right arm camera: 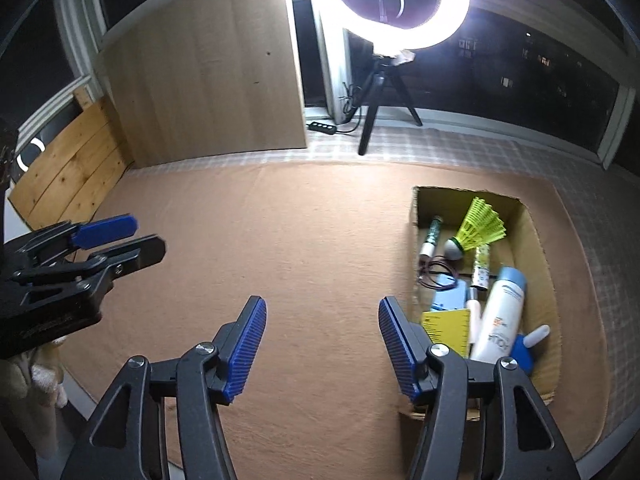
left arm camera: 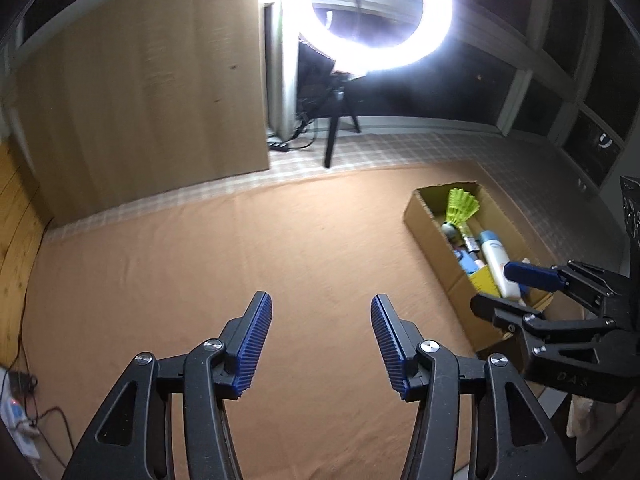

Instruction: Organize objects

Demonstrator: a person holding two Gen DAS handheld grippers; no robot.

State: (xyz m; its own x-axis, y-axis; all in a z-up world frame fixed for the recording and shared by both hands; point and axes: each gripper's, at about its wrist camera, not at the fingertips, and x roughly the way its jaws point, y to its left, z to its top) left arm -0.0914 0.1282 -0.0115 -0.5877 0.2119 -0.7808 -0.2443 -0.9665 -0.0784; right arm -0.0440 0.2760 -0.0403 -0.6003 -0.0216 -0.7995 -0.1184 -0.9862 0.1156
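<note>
Both the left hand-held gripper (left arm camera: pixel 322 312) and right hand-held gripper (right arm camera: pixel 322 314) hover released and empty over the orange cloth (right arm camera: pixel 312 240), the filled cardboard box (right arm camera: pixel 536 240) at right of frame.

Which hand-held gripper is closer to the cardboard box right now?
Right. The right hand-held gripper hovers open at the cardboard box, its right finger over the box's near corner. The left hand-held gripper is open over bare orange cloth, well to the box's left.
</note>
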